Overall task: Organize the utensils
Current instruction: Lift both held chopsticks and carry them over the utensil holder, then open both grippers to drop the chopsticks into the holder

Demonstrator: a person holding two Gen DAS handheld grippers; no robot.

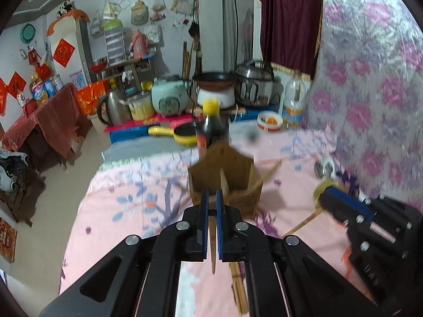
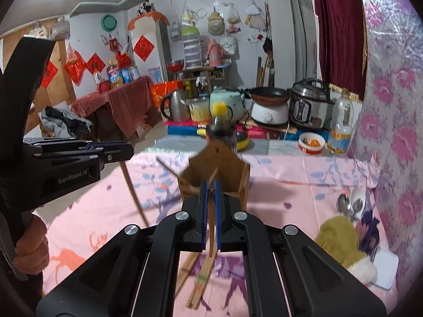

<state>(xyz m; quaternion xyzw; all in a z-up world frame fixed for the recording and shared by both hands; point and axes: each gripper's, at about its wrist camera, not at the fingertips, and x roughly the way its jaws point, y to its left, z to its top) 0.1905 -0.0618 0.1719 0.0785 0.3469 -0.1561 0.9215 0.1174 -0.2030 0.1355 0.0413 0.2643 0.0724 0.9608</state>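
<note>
A chopstick [image 1: 213, 248] is clamped by the left gripper [image 1: 211, 198], another chopstick [image 2: 211, 233] by the right gripper [image 2: 210, 185], near the wooden holder [image 2: 215, 175].

Views: two wrist fisheyes. We look forward and downward along each gripper's fingers, from close above the pink cloth [image 1: 132, 211]. Shared: wooden holder [image 1: 227, 174] [image 2: 216, 169], dark bottle [image 1: 211, 121] [image 2: 220, 124], far appliances.

Pink floral tablecloth [image 2: 304, 198], brown wooden utensil holder [image 2: 219, 169], dark sauce bottle with yellow cap [image 2: 220, 108], mint-green rice cooker [image 1: 169, 97], maroon curtain [image 1: 290, 18]
</note>
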